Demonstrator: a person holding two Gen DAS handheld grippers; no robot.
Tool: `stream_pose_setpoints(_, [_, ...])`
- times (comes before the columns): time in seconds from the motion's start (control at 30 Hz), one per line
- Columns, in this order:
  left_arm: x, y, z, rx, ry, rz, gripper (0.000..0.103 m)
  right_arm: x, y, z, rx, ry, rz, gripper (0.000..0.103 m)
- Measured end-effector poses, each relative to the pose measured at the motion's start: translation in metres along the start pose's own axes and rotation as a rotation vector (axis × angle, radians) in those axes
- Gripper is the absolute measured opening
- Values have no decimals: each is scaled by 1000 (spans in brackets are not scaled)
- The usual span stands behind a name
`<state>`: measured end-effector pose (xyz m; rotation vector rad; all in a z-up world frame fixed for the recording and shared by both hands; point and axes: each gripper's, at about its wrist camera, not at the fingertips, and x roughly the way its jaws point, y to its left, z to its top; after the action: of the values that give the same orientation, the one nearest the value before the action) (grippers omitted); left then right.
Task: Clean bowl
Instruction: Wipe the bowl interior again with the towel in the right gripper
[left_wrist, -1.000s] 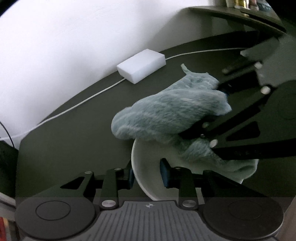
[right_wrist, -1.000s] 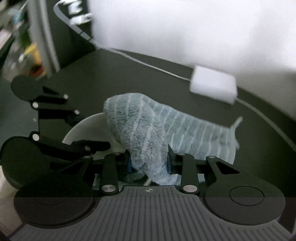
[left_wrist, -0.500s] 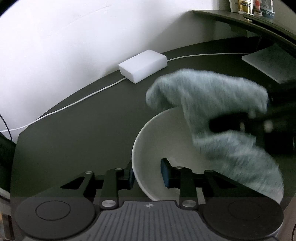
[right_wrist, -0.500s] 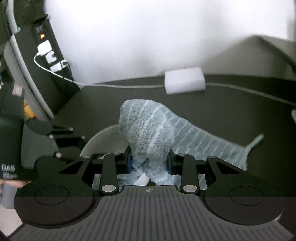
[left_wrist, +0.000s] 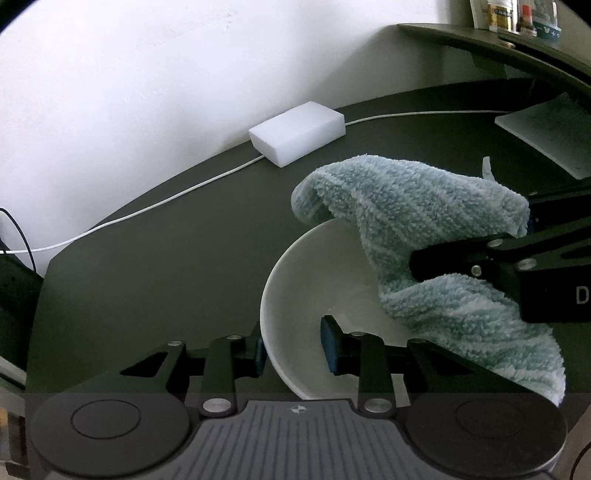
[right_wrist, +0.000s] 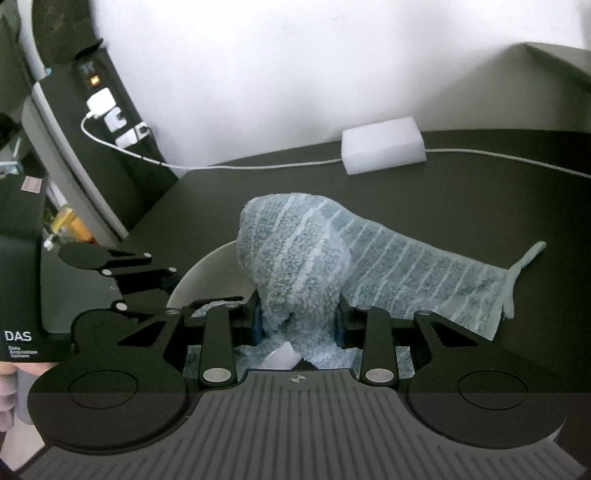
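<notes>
The right gripper (right_wrist: 298, 325) has its two fingers clamped tight on a bunched-up wad of fluffy blue-green striped towel (right_wrist: 295, 258), and the fabric fills the whole gap between the pads. From there the towel humps up over the far side of the white bowl (left_wrist: 295, 295) and the rest trails off to the right, lying flat on the dark tabletop (left_wrist: 166, 277) with a little corner tab sticking up at the end. The left gripper (left_wrist: 291, 349) is pinching the bowl's near rim, one finger outside the wall and the blue-padded one inside, so it's only open as wide as the wall it's got hold of. The bowl sits on the tabletop right in front of that gripper, with its inside mostly bare on the left and the towel covering the right part. Further back, by the white wall, there's a white sponge block (left_wrist: 297, 133) with a thin white cable (left_wrist: 166, 199) running along the table's back edge and passing behind it. In the right wrist view that cable leads to a power strip (right_wrist: 110, 110) off to the left.
</notes>
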<state>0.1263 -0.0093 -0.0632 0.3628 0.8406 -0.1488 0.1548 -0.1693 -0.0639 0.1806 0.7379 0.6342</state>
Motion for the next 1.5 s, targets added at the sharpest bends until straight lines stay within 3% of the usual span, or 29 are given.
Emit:
stream_pose_setpoints(0.27, [-1, -2, 1, 4, 5, 10, 29, 26, 11, 17, -170, 32, -24, 37])
stream_pose_setpoints(0.37, [-1, -3, 1, -7, 10, 19, 29, 35, 10, 18, -176, 48, -29, 37])
stream_pose_setpoints(0.47, [-1, -4, 2, -9, 15, 24, 30, 34, 4, 10, -119, 57, -29, 37])
stream_pose_setpoints(0.57, [-2, -4, 2, -9, 16, 19, 30, 10, -7, -7, 16, 30, 12, 37])
stream_pose_setpoints(0.7, [-4, -5, 3, -19, 13, 7, 31, 2, -5, -19, 59, -1, 21, 38])
stream_pose_setpoints(0.8, [-5, -7, 2, -3, 13, 13, 32, 10, -1, -15, -11, -3, 1, 35])
stream_pose_setpoints(0.9, [-7, -5, 2, 32, 10, 18, 35, 24, 9, 0, -197, 18, -23, 35])
stream_pose_setpoints(0.97, [-6, -2, 5, 60, 3, 31, 37, 34, 14, 10, -312, 44, -12, 35])
stream_pose_setpoints(1.1, [1, 2, 10, 118, 0, 33, 38, 50, 18, 28, -413, 106, 51, 35])
stream_pose_setpoints(1.2, [8, 3, 10, 175, -5, 36, 33, 56, 24, 35, -472, 135, 68, 35])
stream_pose_setpoints(1.27, [10, 5, 8, 172, -9, 34, 32, 56, 24, 37, -460, 133, 61, 35])
stream_pose_setpoints(1.5, [13, 7, 5, 96, -9, 65, 32, 38, 15, 24, -236, 85, -22, 32])
